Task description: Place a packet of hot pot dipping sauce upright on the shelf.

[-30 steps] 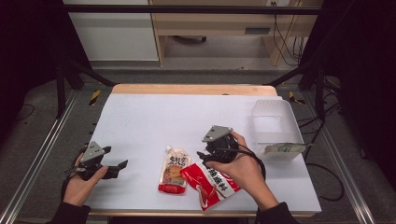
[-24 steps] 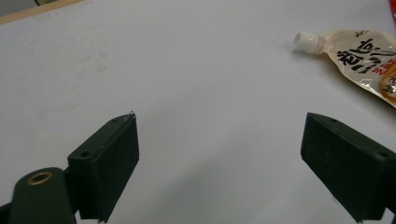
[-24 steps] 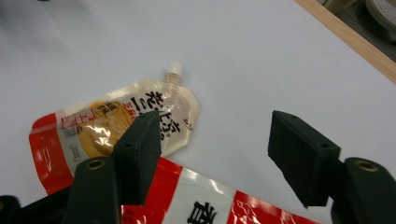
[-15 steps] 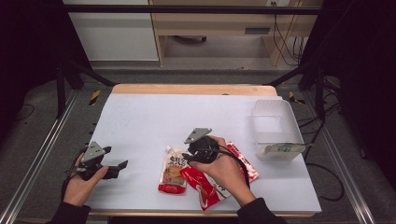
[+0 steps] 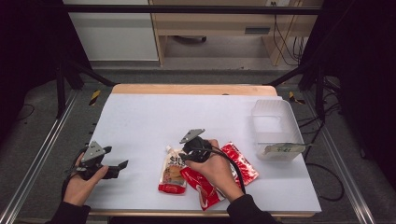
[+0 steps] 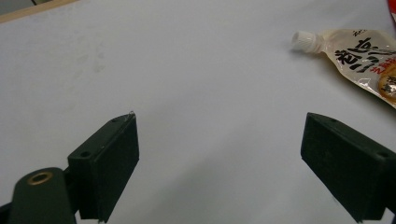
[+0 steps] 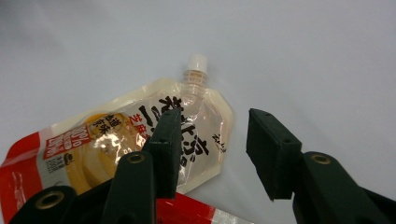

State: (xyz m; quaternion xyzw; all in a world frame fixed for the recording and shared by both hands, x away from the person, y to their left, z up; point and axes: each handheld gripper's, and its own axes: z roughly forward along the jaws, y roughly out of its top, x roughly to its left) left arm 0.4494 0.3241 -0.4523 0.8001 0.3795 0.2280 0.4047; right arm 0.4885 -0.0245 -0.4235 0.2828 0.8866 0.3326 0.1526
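A pale spouted pouch (image 5: 173, 169) with a white cap lies near the table's front edge; in the right gripper view the pouch (image 7: 116, 140) points its cap away from me. My right gripper (image 5: 185, 156) hangs low over its cap end. Its jaws have just been closing, and the right gripper (image 7: 217, 149) now has the pouch's side edge between them, with one finger (image 7: 164, 140) over the pouch and the other over bare table. The pads do not press on it. My left gripper (image 5: 116, 157) rests at the front left, wide open and empty (image 6: 219, 163).
Two red packets (image 5: 239, 161) (image 5: 201, 189) lie beside and under my right hand. A clear plastic box (image 5: 275, 122) stands at the right with a greenish packet (image 5: 282, 149) at its front rim. The white table sheet (image 5: 187, 112) stretches bare toward the back.
My right gripper has moved left and down from above the red packets to the spouted pouch, and its jaws have narrowed. The left hand has stayed put.
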